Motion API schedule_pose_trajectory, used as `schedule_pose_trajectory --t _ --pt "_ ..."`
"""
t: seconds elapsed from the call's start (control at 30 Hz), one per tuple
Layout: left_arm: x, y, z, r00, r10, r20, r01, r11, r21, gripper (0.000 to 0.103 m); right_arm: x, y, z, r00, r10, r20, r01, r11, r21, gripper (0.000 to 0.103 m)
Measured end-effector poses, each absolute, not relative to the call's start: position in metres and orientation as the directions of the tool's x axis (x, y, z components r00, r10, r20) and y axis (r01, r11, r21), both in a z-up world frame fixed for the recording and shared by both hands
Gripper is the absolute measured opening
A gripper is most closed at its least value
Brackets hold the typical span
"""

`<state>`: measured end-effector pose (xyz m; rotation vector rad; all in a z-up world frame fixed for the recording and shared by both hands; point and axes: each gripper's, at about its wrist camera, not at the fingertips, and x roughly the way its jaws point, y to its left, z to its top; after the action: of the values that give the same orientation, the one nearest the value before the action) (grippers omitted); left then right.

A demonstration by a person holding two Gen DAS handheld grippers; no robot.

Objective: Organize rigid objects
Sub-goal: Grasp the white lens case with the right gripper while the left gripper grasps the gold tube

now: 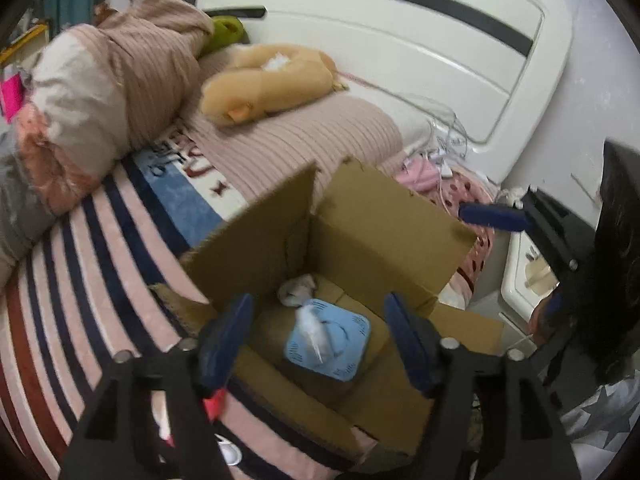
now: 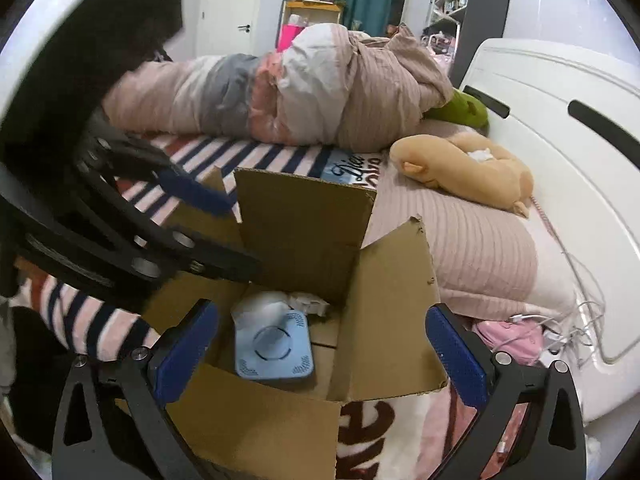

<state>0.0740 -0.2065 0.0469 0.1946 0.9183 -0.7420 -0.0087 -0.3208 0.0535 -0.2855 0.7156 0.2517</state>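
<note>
Left wrist view: left gripper [image 1: 318, 336], fingers spread, above cardboard box [image 1: 384, 232].

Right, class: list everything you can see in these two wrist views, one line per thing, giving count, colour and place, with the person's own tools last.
Open cardboard box: one, brown, on the bed, flaps up.
Square plastic device: one, light blue, inside the box.
White crumpled wrapping: one piece, inside the box beside the device.
Tan plush toy: one, on the pink ribbed pillow.
Green soft item: one, by the white headboard.
Bundled duvet: one, pink, white and grey, across the bed.
Striped blanket: one, pink and navy, under the box.
White cables: a tangle, beside the pillow.
Left tool: black with blue pads, open above the box.
Right tool: the same, open above the box.
</note>
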Motion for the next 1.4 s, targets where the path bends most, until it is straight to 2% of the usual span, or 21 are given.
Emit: schedule_pose_trajectory --t 0.13,0.17,0.27,0.3,0.43,0.53,0.6,0.7,0.8,0.83,0.87,0.9,1.07,1.13,1.3,1.4 --pt "0.063 -0.153 0.068 0.484 -0.479 -0.732 0.601 0.79 -0.119 0.07 -0.026 -0.301 0.065 0.722 0.297 -0.624 -0.443 0.892 -0.089 0.103" --pt "0.063 -0.143 0.071 0.505 -0.469 -0.725 0.586 0.802 -0.11 0.072 -0.031 -0.294 0.069 0.721 0.333 -0.608 -0.47 0.88 -0.075 0.099" --pt "0.054 -0.089 0.074 0.601 -0.389 -0.698 0.494 0.868 -0.058 0.076 -0.047 -0.261 0.083 0.702 0.436 -0.563 -0.561 0.825 -0.061 0.073" --pt "0.053 -0.078 0.072 0.615 -0.371 -0.695 0.474 0.879 -0.05 0.077 -0.051 -0.249 0.086 0.68 0.476 -0.558 -0.597 0.801 -0.044 0.068" --pt "0.045 -0.022 0.041 0.636 -0.31 -0.706 0.398 0.916 -0.044 0.078 -0.055 -0.189 0.072 0.552 0.582 -0.597 -0.695 0.716 0.056 0.067" --pt "0.042 0.005 0.002 0.603 -0.318 -0.731 0.397 0.915 -0.071 0.078 -0.044 -0.15 0.031 0.463 0.566 -0.682 -0.699 0.706 0.111 0.065" --pt "0.042 0.015 -0.021 0.573 -0.344 -0.744 0.415 0.904 -0.099 0.078 -0.03 -0.135 -0.007 0.431 0.502 -0.75 -0.652 0.748 0.125 0.063" --pt "0.045 0.014 -0.049 0.517 -0.398 -0.758 0.459 0.876 -0.147 0.078 -0.008 -0.127 -0.055 0.455 0.374 -0.808 -0.577 0.815 0.052 0.061" --pt "0.052 0.005 -0.07 0.472 -0.446 -0.76 0.499 0.846 -0.187 0.078 0.011 -0.127 -0.088 0.451 0.324 -0.832 -0.551 0.834 0.027 0.057" --pt "0.053 0.0 -0.074 0.462 -0.457 -0.76 0.512 0.837 -0.192 0.078 0.017 -0.126 -0.097 0.443 0.329 -0.834 -0.553 0.832 0.035 0.054" --pt "0.054 -0.005 -0.077 0.449 -0.47 -0.76 0.527 0.826 -0.199 0.078 0.021 -0.125 -0.103 0.442 0.321 -0.837 -0.552 0.833 0.028 0.036" --pt "0.056 -0.01 -0.081 0.432 -0.486 -0.76 0.545 0.812 -0.209 0.078 0.021 -0.126 -0.105 0.447 0.314 -0.838 -0.548 0.836 0.021 0.028" --pt "0.061 -0.052 -0.096 0.352 -0.524 -0.776 0.626 0.748 -0.22 0.075 0.005 -0.137 -0.096 0.489 0.283 -0.825 -0.529 0.848 -0.023 0.027" --pt "0.063 -0.066 -0.102 0.328 -0.529 -0.783 0.637 0.736 -0.23 0.068 -0.008 -0.14 -0.093 0.494 0.28 -0.823 -0.528 0.849 -0.029 0.027" --pt "0.067 -0.066 -0.103 0.352 -0.512 -0.783 0.622 0.753 -0.213 0.068 -0.032 -0.148 -0.085 0.511 0.277 -0.814 -0.55 0.833 -0.062 0.027" --pt "0.084 -0.048 -0.1 0.411 -0.484 -0.772 0.552 0.807 -0.211 0.068 -0.044 -0.151 -0.064 0.545 0.271 -0.793 -0.565 0.818 -0.109 0.027"
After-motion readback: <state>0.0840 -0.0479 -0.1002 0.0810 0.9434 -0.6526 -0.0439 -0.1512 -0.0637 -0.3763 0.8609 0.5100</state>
